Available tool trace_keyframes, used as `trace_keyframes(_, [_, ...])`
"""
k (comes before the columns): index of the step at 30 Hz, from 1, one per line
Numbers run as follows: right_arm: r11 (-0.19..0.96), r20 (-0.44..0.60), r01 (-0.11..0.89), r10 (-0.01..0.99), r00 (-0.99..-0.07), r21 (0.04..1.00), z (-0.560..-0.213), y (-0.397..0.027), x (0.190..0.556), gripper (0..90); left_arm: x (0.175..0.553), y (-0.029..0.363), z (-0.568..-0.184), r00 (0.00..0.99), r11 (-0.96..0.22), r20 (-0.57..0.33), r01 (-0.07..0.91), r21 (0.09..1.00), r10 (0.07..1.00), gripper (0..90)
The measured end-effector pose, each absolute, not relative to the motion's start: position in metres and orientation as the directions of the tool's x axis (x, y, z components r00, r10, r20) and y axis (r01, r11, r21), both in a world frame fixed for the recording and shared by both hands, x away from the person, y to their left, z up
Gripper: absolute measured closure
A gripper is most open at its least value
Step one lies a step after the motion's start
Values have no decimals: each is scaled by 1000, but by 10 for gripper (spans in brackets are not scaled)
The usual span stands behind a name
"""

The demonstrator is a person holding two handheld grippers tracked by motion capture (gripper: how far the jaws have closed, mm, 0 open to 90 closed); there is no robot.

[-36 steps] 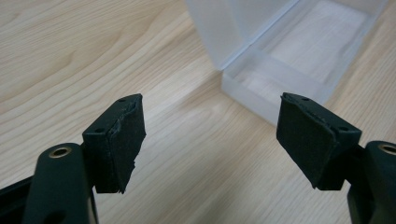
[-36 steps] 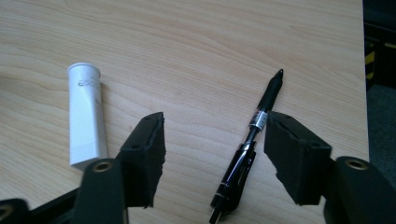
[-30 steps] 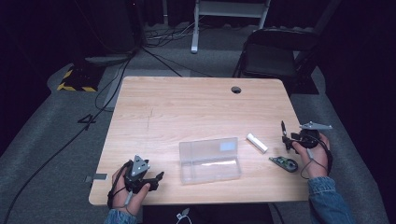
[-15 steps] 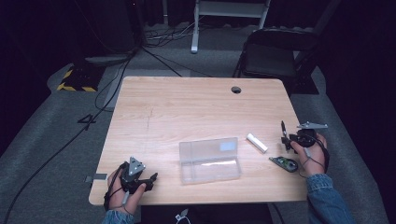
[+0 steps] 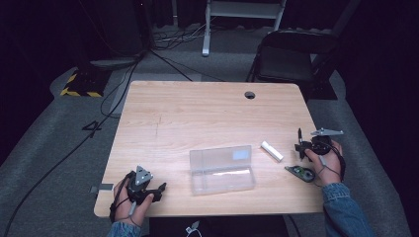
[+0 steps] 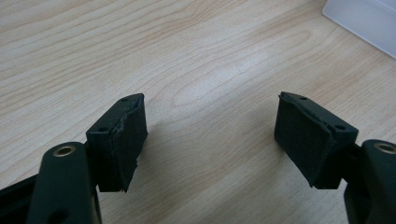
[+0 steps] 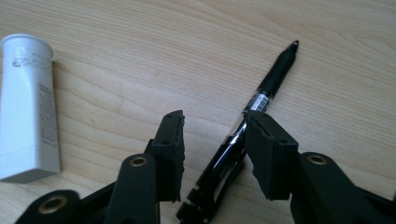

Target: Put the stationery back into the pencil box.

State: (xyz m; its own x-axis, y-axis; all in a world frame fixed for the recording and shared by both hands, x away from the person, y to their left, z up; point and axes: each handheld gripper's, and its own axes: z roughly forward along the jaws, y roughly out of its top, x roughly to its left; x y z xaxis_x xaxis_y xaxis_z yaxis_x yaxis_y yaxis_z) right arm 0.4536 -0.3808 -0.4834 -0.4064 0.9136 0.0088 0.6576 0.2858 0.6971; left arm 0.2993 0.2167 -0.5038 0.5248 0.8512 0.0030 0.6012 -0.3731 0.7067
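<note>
Black pen (image 7: 261, 100), lying flat on the wooden table (image 5: 197, 118) near its right edge, its tip pointing away from the right gripper (image 7: 212, 149); in the right gripper view the pen's rear barrel and clip pass between the two black jaws, which stand partly apart with a gap on either side, so whether the pads touch the pen cannot be told; in the high view the pen (image 5: 299, 134) reads as a short dark stroke just ahead of the right gripper (image 5: 302, 147), held in the person's right hand (image 5: 326, 160), the denim sleeve (image 5: 346, 212) entering from the bottom. White tube (image 7: 28, 102), lying flat just to the left of the pen, apart from it; seen from above as the white tube (image 5: 272, 150) between the right gripper and the clear plastic case (image 5: 221, 169). Small dark green-marked object (image 5: 300, 172), lying on the table just beside the right hand. Clear plastic case, closed, lid flat, near the front centre of the table; one corner (image 6: 369, 21) appears in the left gripper view. Left gripper (image 6: 210, 140), jaws spread wide over bare wood, nothing between them; from above, the left gripper (image 5: 153, 190) sits near the front left corner, in the left hand (image 5: 129, 200).
</note>
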Motion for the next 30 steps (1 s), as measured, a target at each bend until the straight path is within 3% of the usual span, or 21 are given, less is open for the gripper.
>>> trace_keyframes(11, [221, 41, 671, 935, -352, 708, -483, -388, 458, 629, 299, 215, -505, 525, -363, -7, 600, 713, 851, 258])
trace_keyframes(18, [235, 35, 689, 935, -353, 685, -488, -388, 464, 688, 295, 218, -507, 523, -352, -15, 595, 723, 852, 255])
trace_keyframes(22, [261, 16, 696, 931, -364, 669, -488, -386, 467, 770, 293, 218, -507, 518, -341, -24, 596, 727, 855, 254])
trace_keyframes(30, [261, 16, 711, 934, -358, 653, -486, -385, 470, 784, 290, 220, -509, 514, -331, -27, 591, 736, 857, 254])
